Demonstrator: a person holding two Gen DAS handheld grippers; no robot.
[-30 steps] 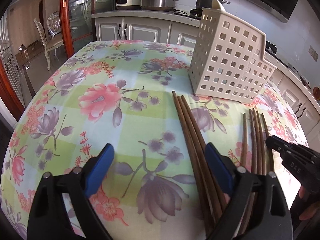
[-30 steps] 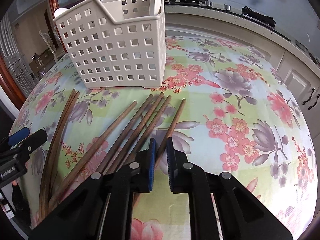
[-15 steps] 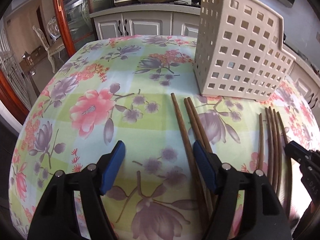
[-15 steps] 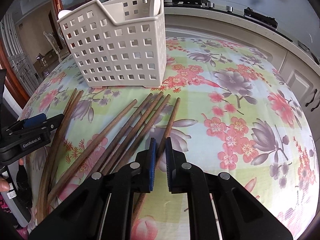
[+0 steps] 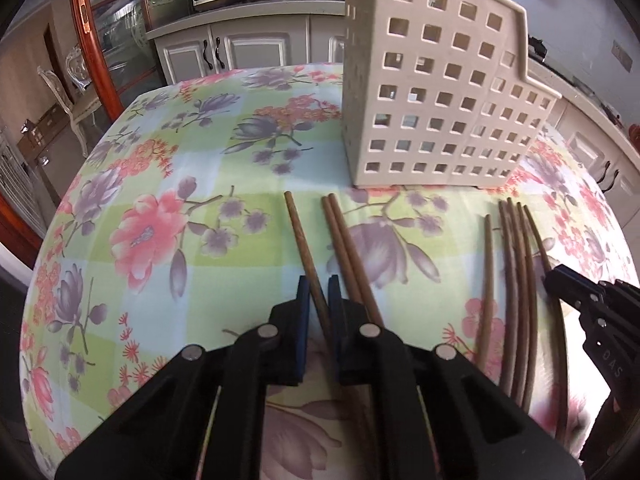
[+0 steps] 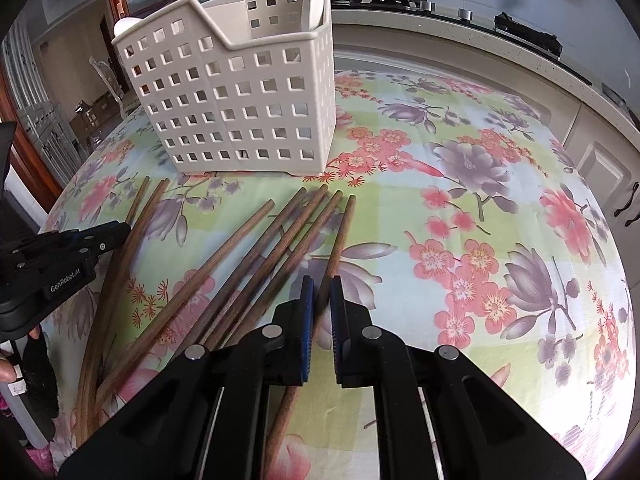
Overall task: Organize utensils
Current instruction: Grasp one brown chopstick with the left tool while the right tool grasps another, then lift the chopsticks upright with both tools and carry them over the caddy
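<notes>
Perforated caddy [image 5: 436,96] blocks beyond the chopsticks [image 6: 224,276]; floral tablecloth [image 6: 500,240] rightward lies open.

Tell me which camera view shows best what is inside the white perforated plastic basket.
The right wrist view: the white perforated plastic basket shows its open top, with a white utensil standing in the rear compartment. The left wrist view shows only the basket's outer wall.

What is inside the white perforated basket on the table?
In the right wrist view, the white basket holds a pale, flat utensil standing in its taller section, and a white rounded end shows behind its low side. Lower contents are hidden by the walls.
</notes>
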